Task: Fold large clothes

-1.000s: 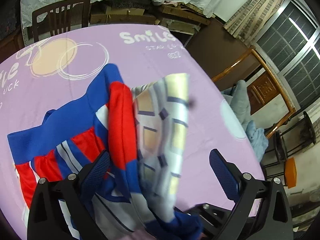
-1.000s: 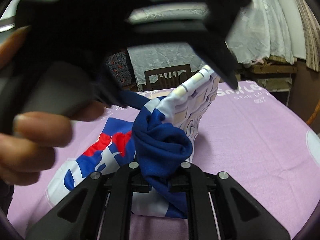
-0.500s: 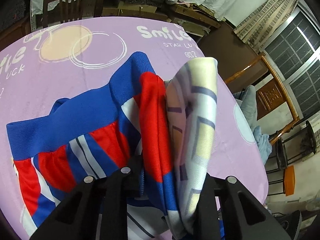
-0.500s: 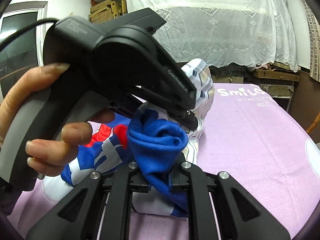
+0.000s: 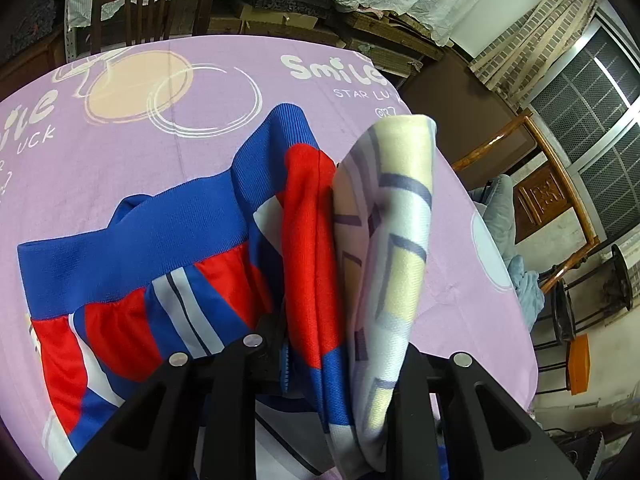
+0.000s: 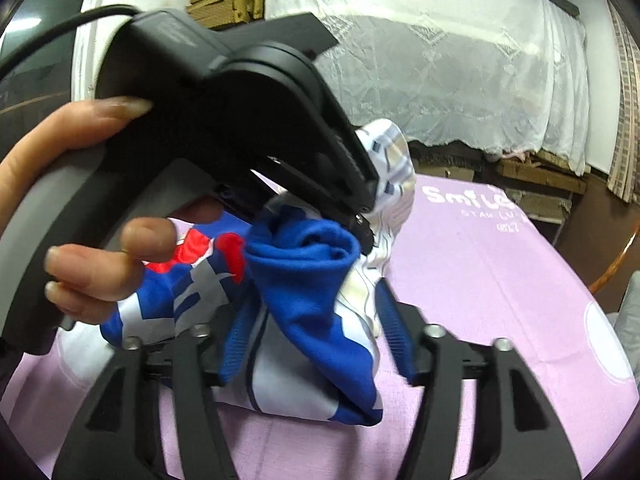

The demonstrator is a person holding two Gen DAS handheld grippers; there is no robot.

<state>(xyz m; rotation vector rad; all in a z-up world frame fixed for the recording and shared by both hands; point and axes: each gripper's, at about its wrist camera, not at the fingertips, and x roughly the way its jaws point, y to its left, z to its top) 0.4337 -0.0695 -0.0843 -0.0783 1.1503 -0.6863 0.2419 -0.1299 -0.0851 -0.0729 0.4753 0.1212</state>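
Observation:
A blue, red and white garment (image 5: 168, 240) with a pale patterned inner side lies partly on the lilac tablecloth (image 5: 200, 152), its middle bunched and lifted. My left gripper (image 5: 324, 364) is shut on that raised fold, the cloth squeezed between its black fingers. The right wrist view shows the same left gripper (image 6: 362, 224), held by a person's hand (image 6: 80, 208), pinching the garment (image 6: 304, 264) from above. My right gripper (image 6: 316, 336) sits just below; its jaws are opening, and the blue fold hangs between the blue pads (image 6: 236, 336), which no longer press on it.
The tablecloth's right edge (image 5: 516, 320) drops off to a heap of pale blue clothes (image 5: 520, 276), a wooden chair frame (image 5: 560, 168) and dark stools (image 5: 592, 292). Another wooden chair (image 5: 148, 4) stands at the far side, in front of white lace sheeting (image 6: 440, 60).
My left gripper went from wide open to shut on the lifted fold. My right gripper, earlier shut on the blue fold, has parted its jaws.

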